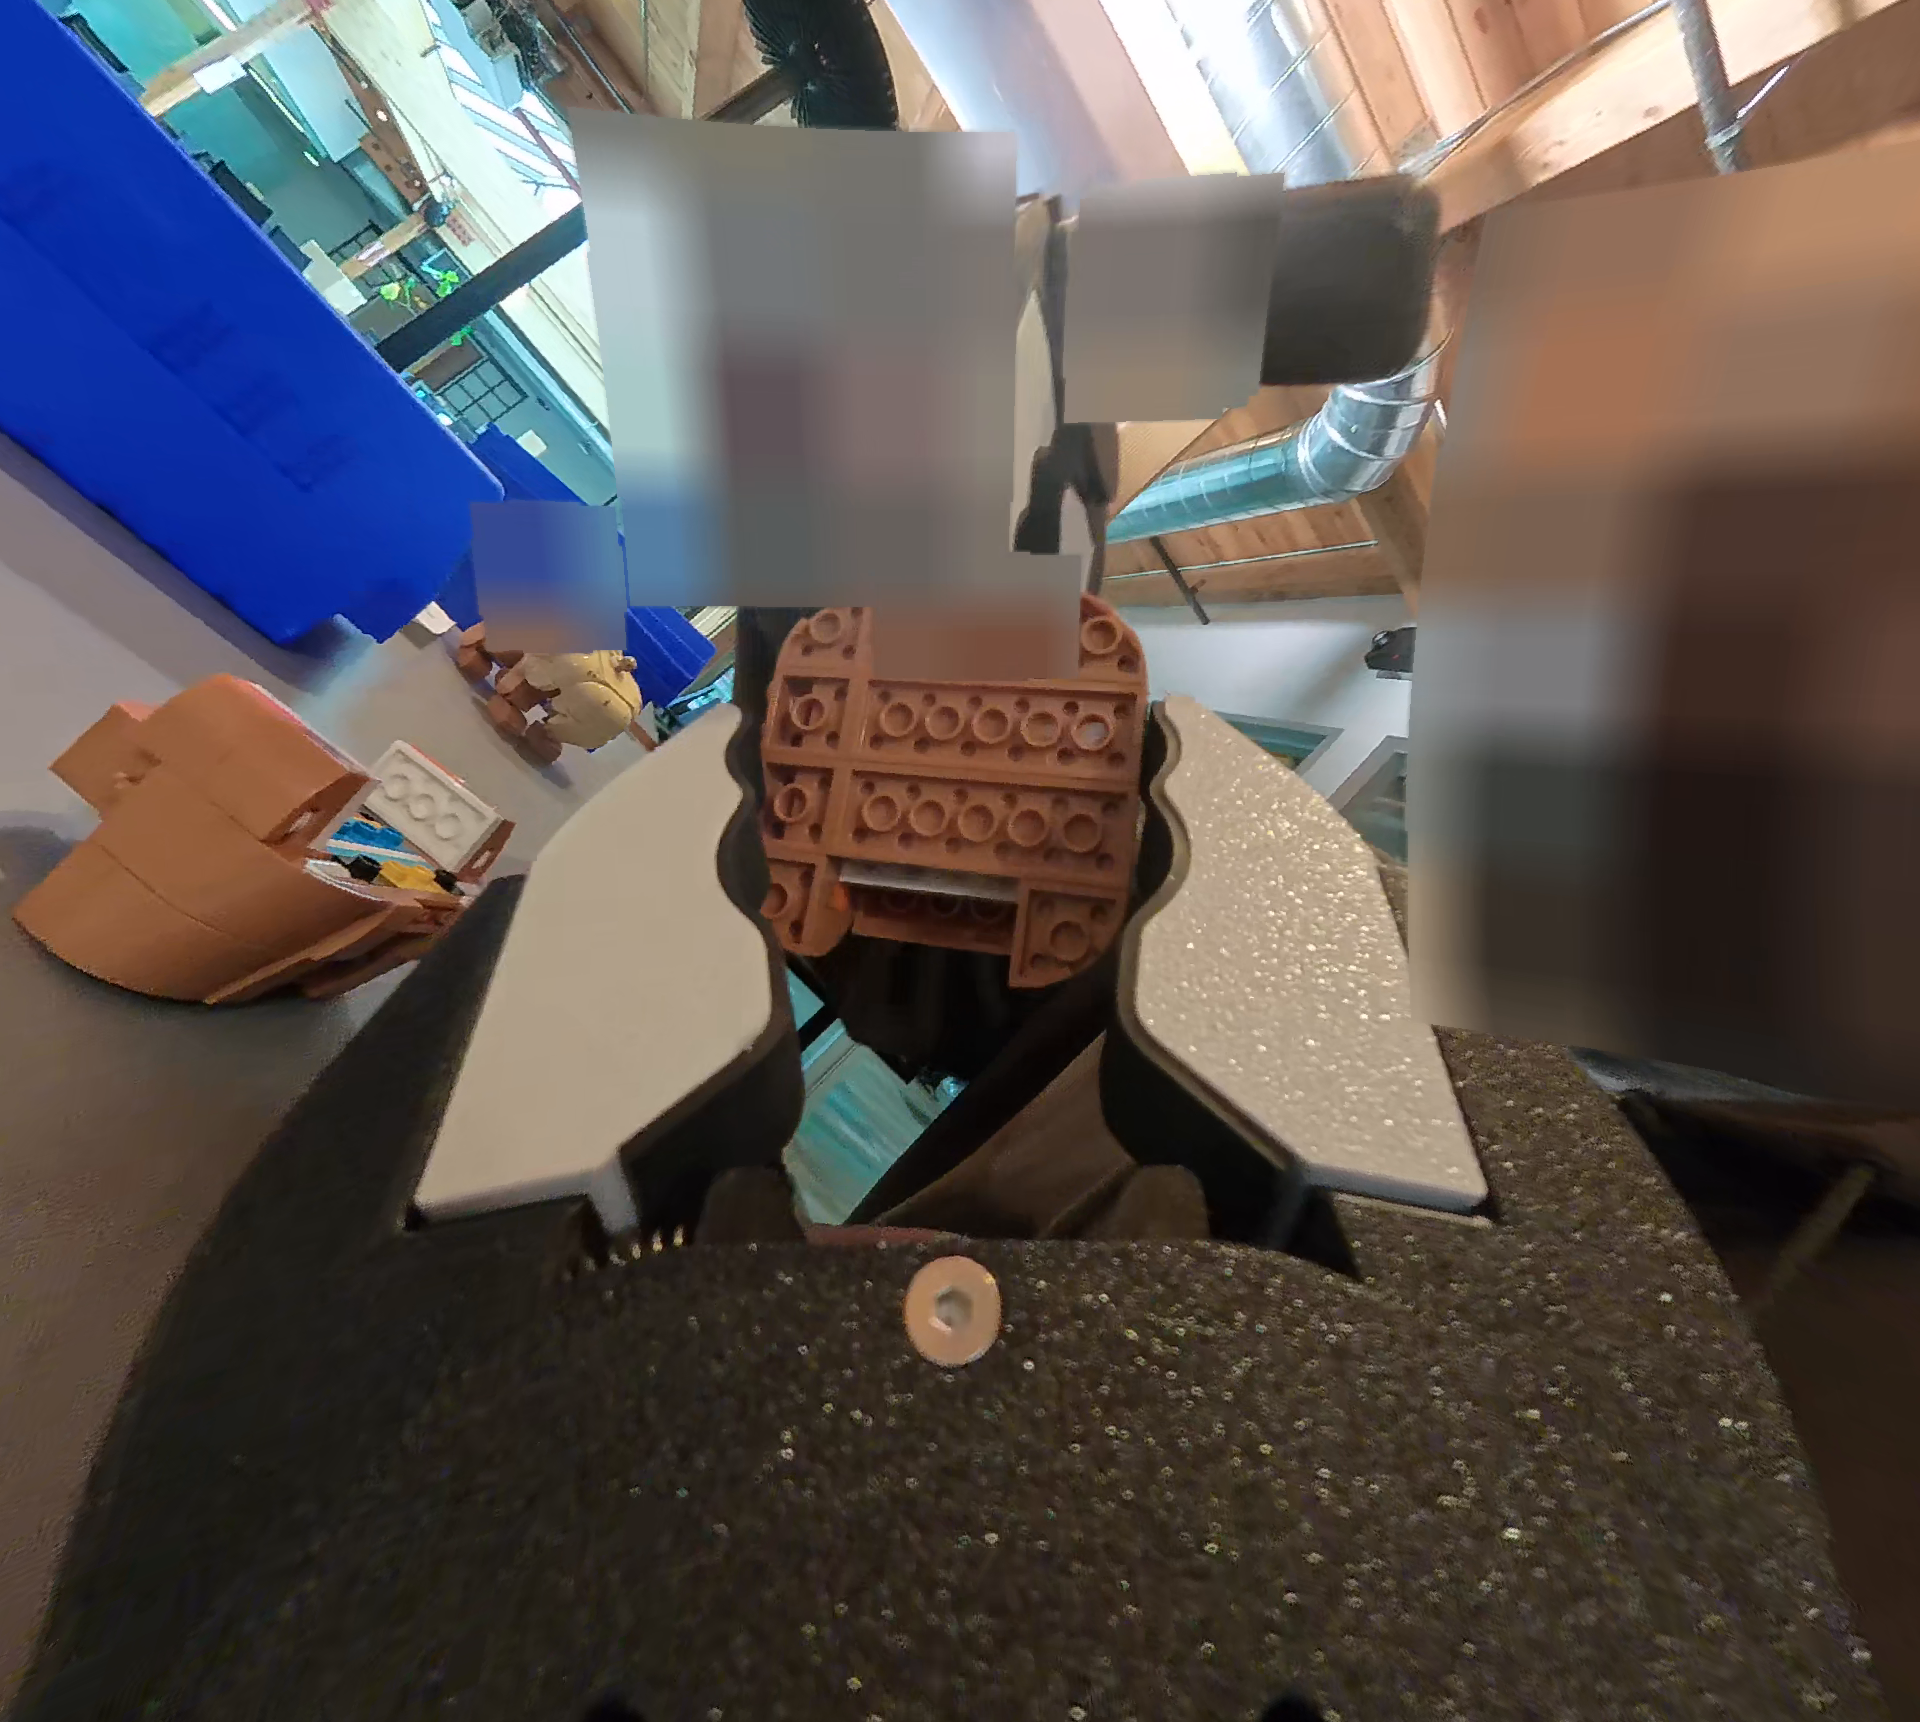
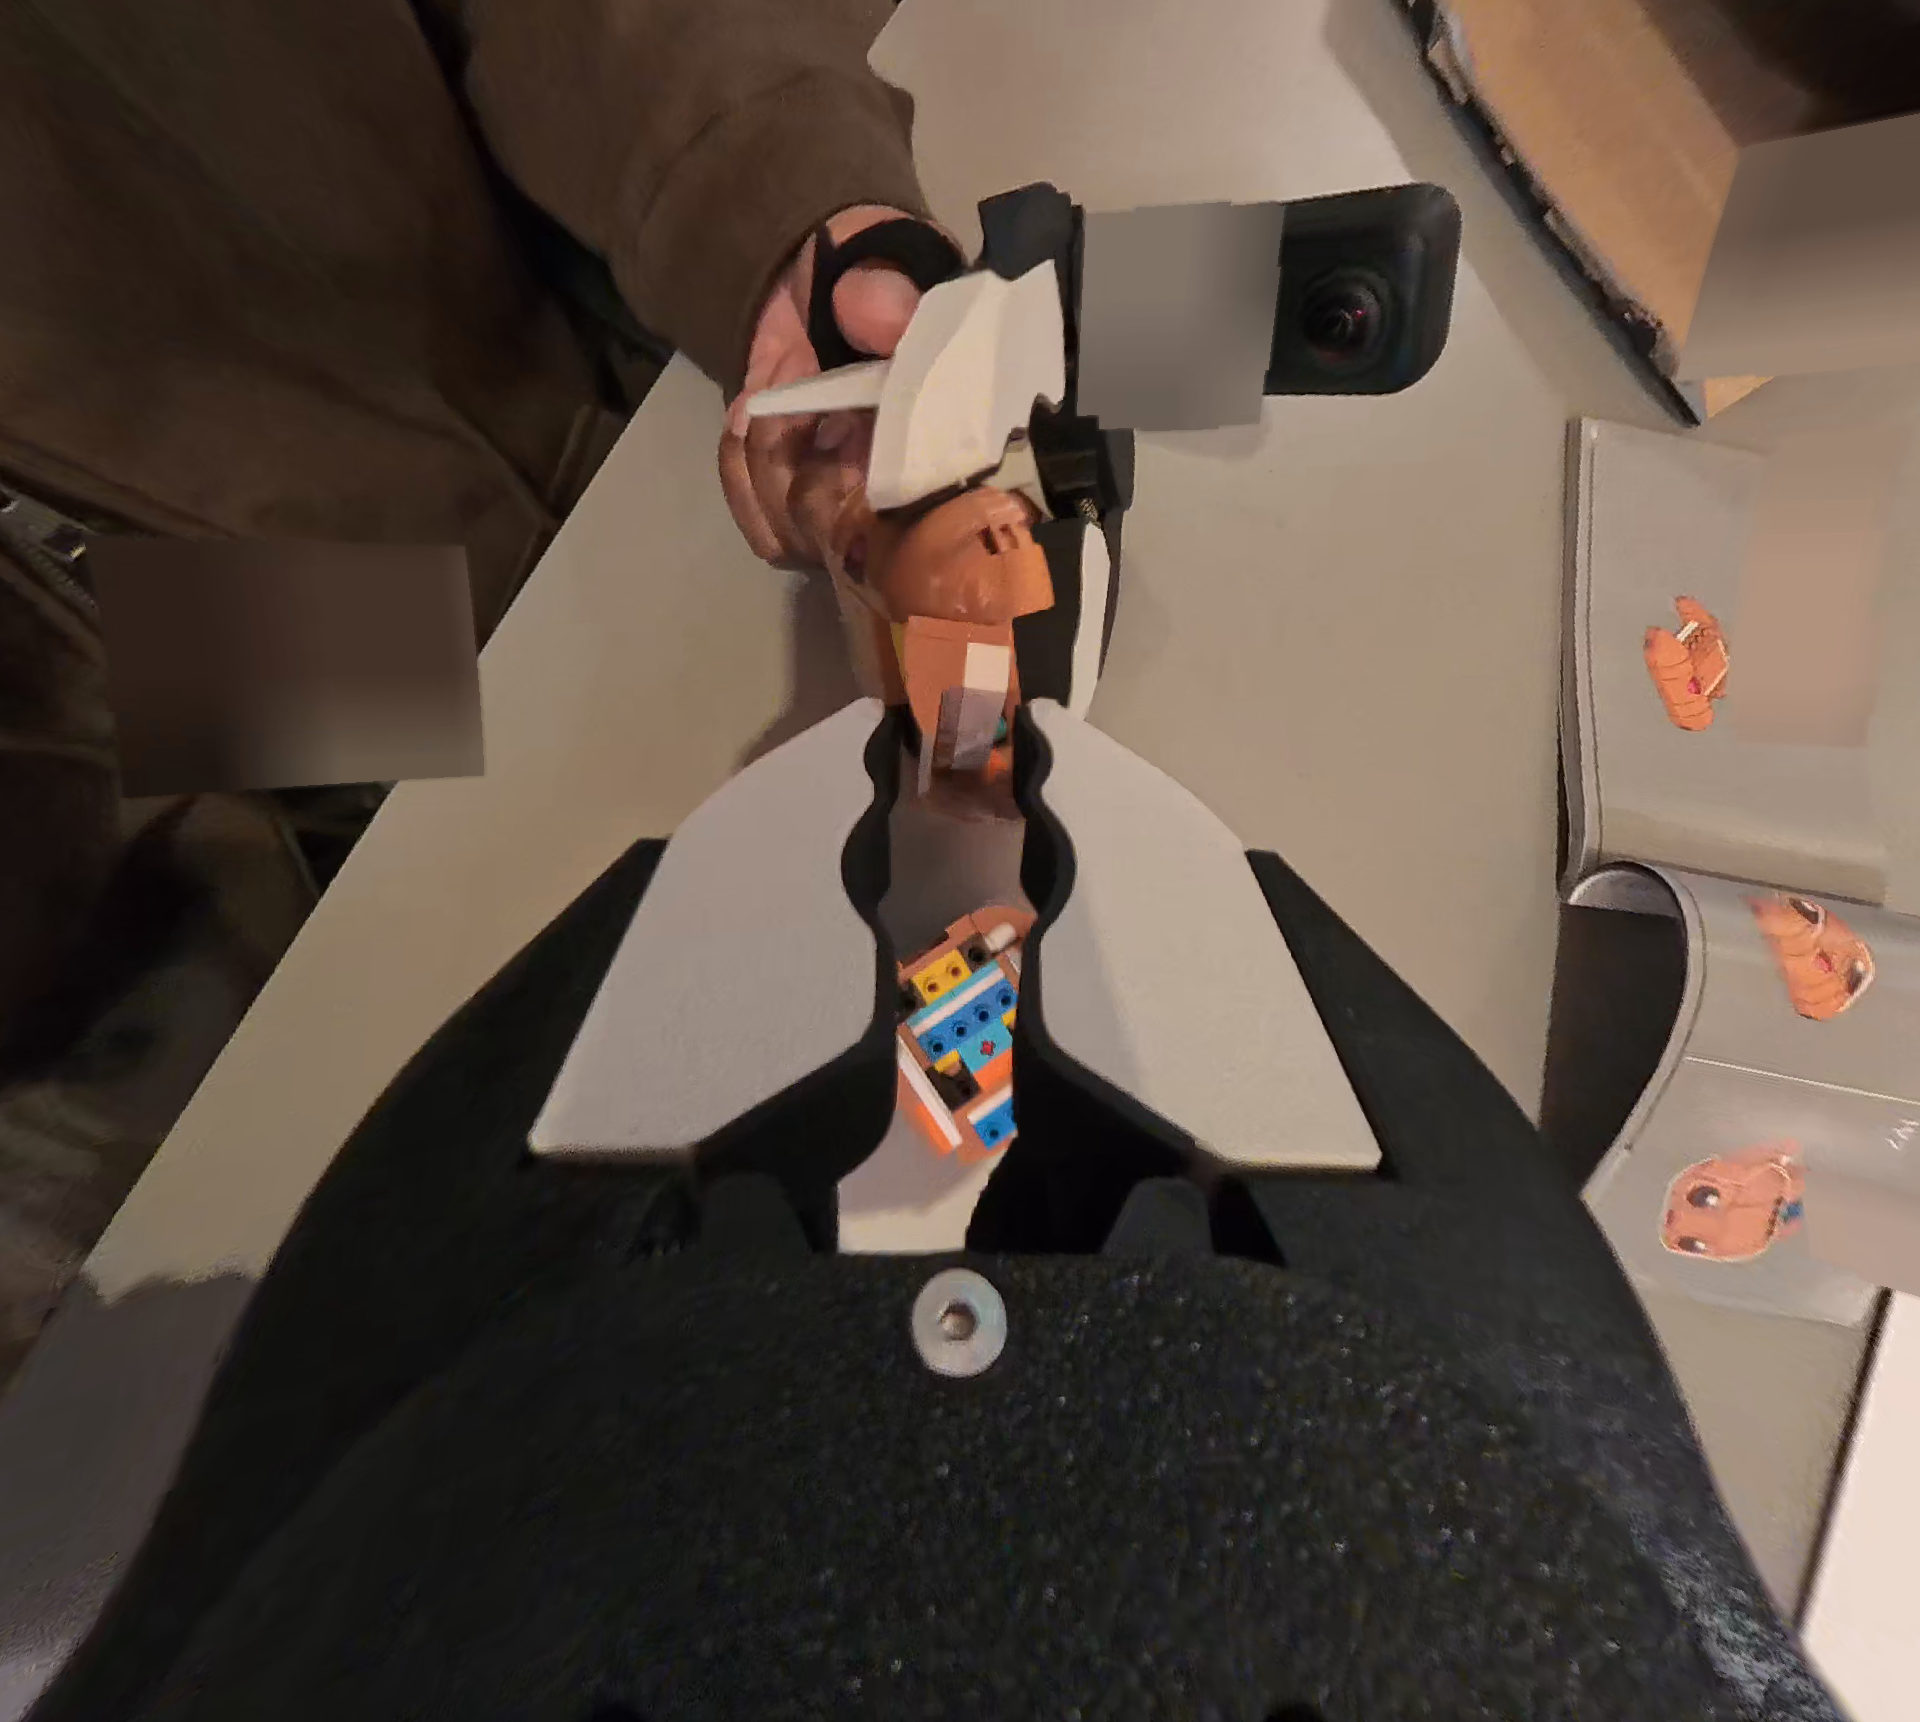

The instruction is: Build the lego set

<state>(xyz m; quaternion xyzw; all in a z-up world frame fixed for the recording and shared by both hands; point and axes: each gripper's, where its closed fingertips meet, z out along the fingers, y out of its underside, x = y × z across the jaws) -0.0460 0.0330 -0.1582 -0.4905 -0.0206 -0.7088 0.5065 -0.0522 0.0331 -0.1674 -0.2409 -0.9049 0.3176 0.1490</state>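
My left gripper point(image 1: 951, 716) is shut on a brown lego assembly point(image 1: 951, 799) and holds it up off the table, with its tubed underside facing the camera. In the right wrist view the same assembly point(image 2: 961, 592) hangs from the left gripper point(image 2: 977, 384), which a hand holds. My right gripper point(image 2: 961, 727) has its jaws nearly closed around the assembly's lower end, where a grey-white part point(image 2: 977, 706) sits between the tips. A brown lego shell with a colourful brick core point(image 1: 239, 851) lies on the grey table point(image 1: 156, 1153). The core also shows through the finger gap in the right wrist view point(image 2: 961, 1038).
Blue bins point(image 1: 208, 384) stand at the back left, with a cream lego figure point(image 1: 582, 685) in front of them. An open instruction booklet point(image 2: 1714, 841) lies to the right and a cardboard box point(image 2: 1579, 62) behind it. A brown sleeve point(image 2: 468, 114) is at the table's near edge. My two grippers' fingertips are within a few centimetres of each other.
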